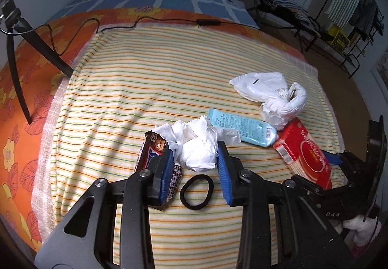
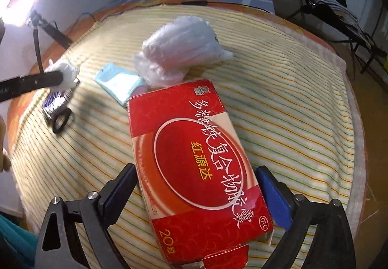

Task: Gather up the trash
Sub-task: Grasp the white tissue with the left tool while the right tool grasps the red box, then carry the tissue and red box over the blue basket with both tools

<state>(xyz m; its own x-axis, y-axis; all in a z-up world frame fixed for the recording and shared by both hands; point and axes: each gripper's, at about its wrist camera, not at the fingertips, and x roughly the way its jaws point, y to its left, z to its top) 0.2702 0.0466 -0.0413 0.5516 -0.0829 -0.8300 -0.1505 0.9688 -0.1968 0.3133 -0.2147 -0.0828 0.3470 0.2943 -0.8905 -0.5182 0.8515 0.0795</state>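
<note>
In the left wrist view, my left gripper is open with its blue pads either side of a crumpled white tissue. A dark snack wrapper lies under the left pad. A light blue packet, a white plastic bag and a red medicine box lie to the right. In the right wrist view, my right gripper is open around the red box, with a gap at each pad. The bag, blue packet and tissue lie beyond.
A black hair tie lies between my left fingers, near the wrapper; it also shows in the right wrist view. Everything rests on a striped cloth over an orange floral sheet. A black cable runs along the far edge.
</note>
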